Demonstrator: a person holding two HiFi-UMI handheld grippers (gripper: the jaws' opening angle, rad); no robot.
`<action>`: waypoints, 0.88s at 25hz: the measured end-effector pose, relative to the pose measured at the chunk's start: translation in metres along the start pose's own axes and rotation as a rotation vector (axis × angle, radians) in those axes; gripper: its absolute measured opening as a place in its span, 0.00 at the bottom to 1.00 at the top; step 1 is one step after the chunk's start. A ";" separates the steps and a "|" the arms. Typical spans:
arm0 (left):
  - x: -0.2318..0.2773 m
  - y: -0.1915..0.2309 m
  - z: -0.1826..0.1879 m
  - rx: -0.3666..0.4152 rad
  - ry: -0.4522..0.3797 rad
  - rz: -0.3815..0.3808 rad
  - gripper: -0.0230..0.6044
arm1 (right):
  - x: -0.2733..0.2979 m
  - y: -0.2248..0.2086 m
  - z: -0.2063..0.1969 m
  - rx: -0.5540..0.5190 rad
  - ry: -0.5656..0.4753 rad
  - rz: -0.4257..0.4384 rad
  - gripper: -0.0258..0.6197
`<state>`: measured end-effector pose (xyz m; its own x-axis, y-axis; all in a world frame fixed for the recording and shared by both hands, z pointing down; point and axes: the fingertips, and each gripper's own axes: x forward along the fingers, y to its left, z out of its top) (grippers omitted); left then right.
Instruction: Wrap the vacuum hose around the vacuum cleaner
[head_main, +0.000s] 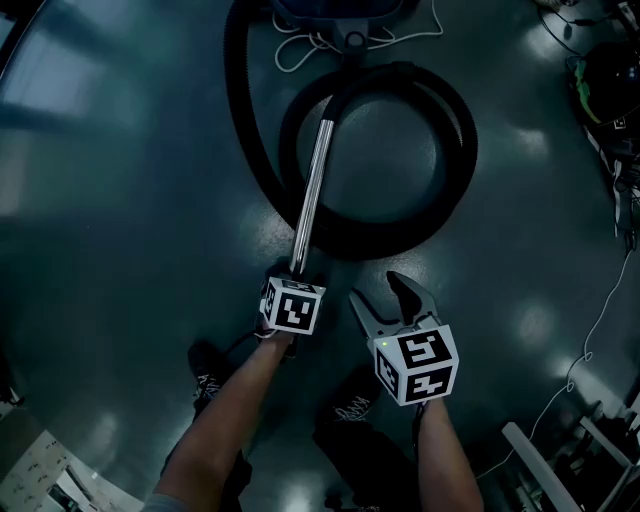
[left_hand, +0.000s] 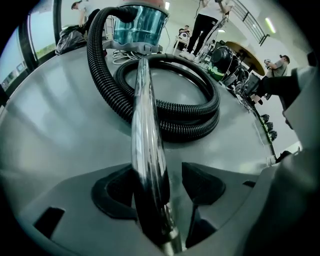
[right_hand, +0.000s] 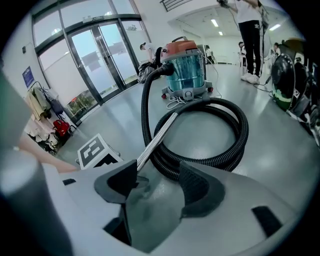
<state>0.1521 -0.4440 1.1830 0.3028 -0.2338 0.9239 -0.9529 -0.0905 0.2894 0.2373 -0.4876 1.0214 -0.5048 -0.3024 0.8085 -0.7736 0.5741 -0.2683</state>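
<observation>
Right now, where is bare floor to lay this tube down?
Widest bare grey floor lies left of the black ribbed hose; a smaller patch sits inside its coil. Crowded: white cord by the teal vacuum cleaner, cables along the right edge.

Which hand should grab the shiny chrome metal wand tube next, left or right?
Left. The shiny chrome metal wand tube already runs between the open left tongs. The right tongs are open off to its side, with only grey floor between them.
</observation>
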 end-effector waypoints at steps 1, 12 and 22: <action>-0.005 0.000 0.001 0.002 0.005 -0.001 0.48 | -0.002 -0.002 0.001 0.003 -0.002 -0.008 0.45; -0.079 -0.020 0.029 0.145 -0.019 -0.020 0.48 | -0.041 0.007 0.015 0.073 -0.022 -0.007 0.45; -0.230 -0.079 0.094 0.324 -0.160 -0.123 0.05 | -0.129 0.044 0.074 0.069 -0.086 -0.030 0.07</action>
<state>0.1595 -0.4744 0.9241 0.4375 -0.3481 0.8291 -0.8627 -0.4225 0.2778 0.2400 -0.4794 0.8664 -0.5094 -0.3844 0.7699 -0.8120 0.5109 -0.2822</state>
